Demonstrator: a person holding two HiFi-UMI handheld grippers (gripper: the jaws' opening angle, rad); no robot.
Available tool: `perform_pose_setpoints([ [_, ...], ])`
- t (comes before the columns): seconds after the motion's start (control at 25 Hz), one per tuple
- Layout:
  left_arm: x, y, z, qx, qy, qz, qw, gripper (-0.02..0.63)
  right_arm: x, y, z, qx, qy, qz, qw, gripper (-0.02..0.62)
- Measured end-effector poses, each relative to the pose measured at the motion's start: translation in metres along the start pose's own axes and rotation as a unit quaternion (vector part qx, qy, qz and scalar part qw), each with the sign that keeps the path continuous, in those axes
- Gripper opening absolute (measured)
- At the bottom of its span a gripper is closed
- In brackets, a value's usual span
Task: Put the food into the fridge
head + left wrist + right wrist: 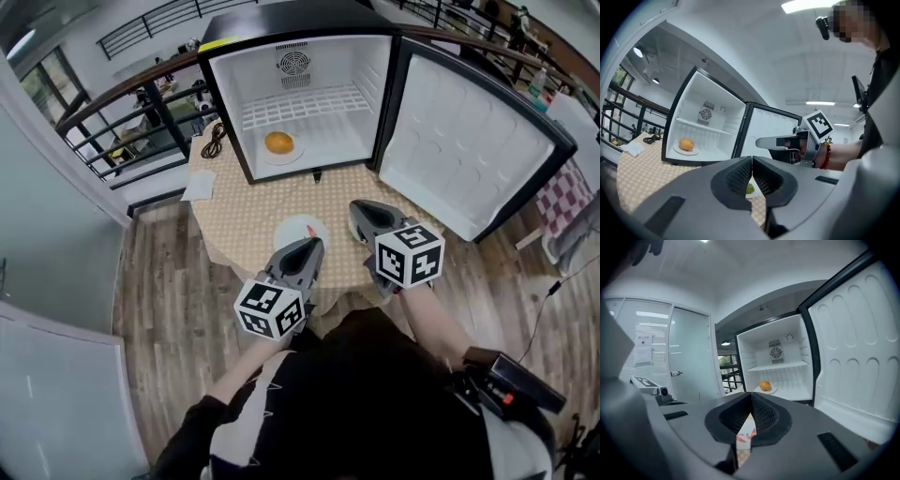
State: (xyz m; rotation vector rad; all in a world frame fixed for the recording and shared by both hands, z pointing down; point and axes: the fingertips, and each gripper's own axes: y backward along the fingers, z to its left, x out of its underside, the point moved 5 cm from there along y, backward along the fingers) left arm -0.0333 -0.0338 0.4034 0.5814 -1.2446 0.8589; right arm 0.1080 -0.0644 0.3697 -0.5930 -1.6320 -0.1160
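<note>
The small fridge [225, 89] stands open on the table, its door [469, 150] swung out to the right. On its floor an orange round food [279, 142] lies on a white plate; it also shows as the orange food [686, 144] and the orange food [764, 386]. A second white plate [296, 228] sits on the checked tablecloth in front of the fridge, holding green food [750, 189] and red bits [746, 434]. My left gripper [314, 247] hovers over this plate's near edge, shut and empty. My right gripper [357, 210] hangs just to the plate's right, also shut and empty.
A black cable [214, 141] and a sheet of paper [200, 185] lie at the table's left side. The round table edge [225, 253] drops to wooden floor. A railing [122, 94] runs behind, and a checked seat [562, 197] stands to the right.
</note>
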Motion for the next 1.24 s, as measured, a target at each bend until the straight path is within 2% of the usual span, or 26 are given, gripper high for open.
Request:
perform_pose_setpoints([
  [0.28,0.022,0.034,-0.071,-0.012,-0.005,0.009,0.9999,0.015,0.040,0.073,0.011,0.001,-0.021,0.003,1.000,0.015],
  [0.52,0.033,0.050,-0.103,-0.020,-0.005,0.009,0.9998,0.015,0.054,0.106,0.019,-0.006,-0.021,0.002,1.000,0.015],
  [0.92,0.037,0.057,-0.121,-0.018,-0.003,0.009,0.9998,0.015,0.057,0.133,0.025,0.002,-0.011,0.000,1.000,0.015],
  [1.24,0.036,0.056,-0.112,-0.009,-0.006,0.006,0.9999,0.015,0.060,0.126,0.029,0.008,-0.007,0.008,1.000,0.015],
])
